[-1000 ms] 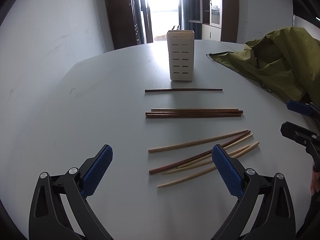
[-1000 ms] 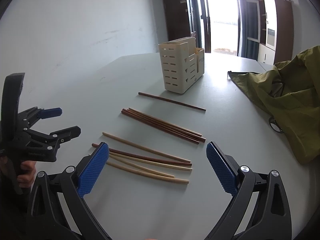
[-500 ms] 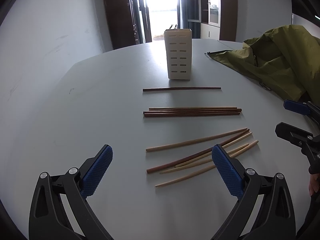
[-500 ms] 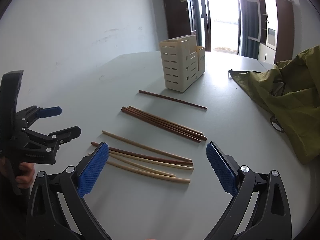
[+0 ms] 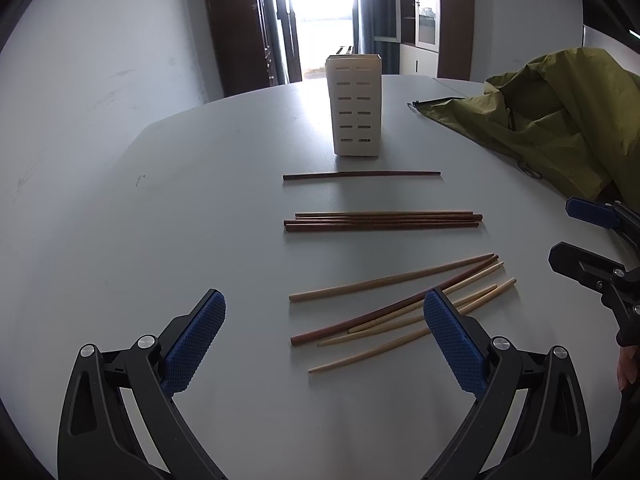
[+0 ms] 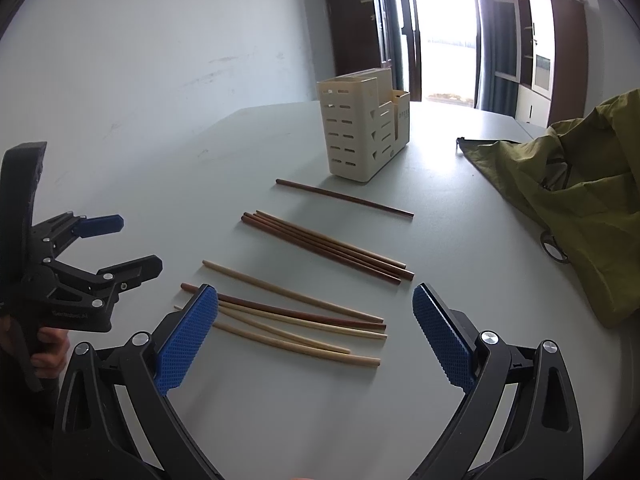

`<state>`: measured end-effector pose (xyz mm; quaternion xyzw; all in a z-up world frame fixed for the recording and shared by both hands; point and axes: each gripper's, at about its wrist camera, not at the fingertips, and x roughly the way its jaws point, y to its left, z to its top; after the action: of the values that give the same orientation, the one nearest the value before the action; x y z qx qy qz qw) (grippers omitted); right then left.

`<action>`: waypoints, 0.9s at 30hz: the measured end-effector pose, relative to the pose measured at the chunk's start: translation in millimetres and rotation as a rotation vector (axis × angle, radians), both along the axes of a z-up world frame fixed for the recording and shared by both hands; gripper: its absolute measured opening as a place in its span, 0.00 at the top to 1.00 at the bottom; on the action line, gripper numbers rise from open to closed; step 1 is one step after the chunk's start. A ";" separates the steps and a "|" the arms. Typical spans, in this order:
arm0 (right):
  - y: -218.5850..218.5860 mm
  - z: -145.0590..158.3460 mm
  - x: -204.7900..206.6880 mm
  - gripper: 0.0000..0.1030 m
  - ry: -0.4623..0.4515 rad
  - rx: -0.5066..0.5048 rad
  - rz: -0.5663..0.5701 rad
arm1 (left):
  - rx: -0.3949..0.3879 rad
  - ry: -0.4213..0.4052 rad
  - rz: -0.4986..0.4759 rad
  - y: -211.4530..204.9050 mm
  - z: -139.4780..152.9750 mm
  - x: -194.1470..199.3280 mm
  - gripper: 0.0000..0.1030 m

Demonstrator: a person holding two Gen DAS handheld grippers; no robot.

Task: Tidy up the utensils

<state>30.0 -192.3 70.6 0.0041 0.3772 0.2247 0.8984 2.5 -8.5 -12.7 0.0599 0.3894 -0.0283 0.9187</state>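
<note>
Three groups of chopsticks lie on the tabletop (image 5: 200,200), none yet in the cream holder (image 5: 354,106) at the far end, so the sorting looks barely begun. Single dark chopstick (image 5: 362,174) sits just near of the holder; dark bundle (image 5: 384,221) lies parallel and tidy in the middle, probably pre-sorted by colour; mixed pile (image 5: 400,304), pale sticks with one dark one crossing, is nearest and messy. Left gripper (image 5: 324,344) hovers over the pile's left ends, fingers (image 5: 196,340) spread wide, holding nothing. Right gripper (image 6: 316,336) hangs over the same pile from the right, fingers (image 6: 440,336) equally wide, empty. Likely both lining up on the loose pile. Tabletop is plain pale grey, lightly scuffed. Olive cloth bag (image 5: 560,120) slumps at right. Room: grey walls, dark wood cabinets, bright glass door at far end.
</note>
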 end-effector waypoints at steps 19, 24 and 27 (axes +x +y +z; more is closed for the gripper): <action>0.2 -4.1 -0.4 0.04 -0.042 -0.010 0.023 | -0.010 0.013 -0.012 -0.3 -5.3 5.1 0.06; 3.2 -9.0 -8.3 0.04 -0.183 -0.093 0.158 | -0.012 0.019 -0.010 8.6 -13.8 16.5 0.06; 9.0 -21.0 -4.9 0.04 -0.152 -0.131 0.212 | 0.003 0.052 -0.027 11.1 -26.7 26.6 0.06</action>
<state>25.1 -183.3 49.6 -0.1116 0.3202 0.2927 0.8941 29.1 2.6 -39.4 0.0660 0.4123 -0.0417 0.9077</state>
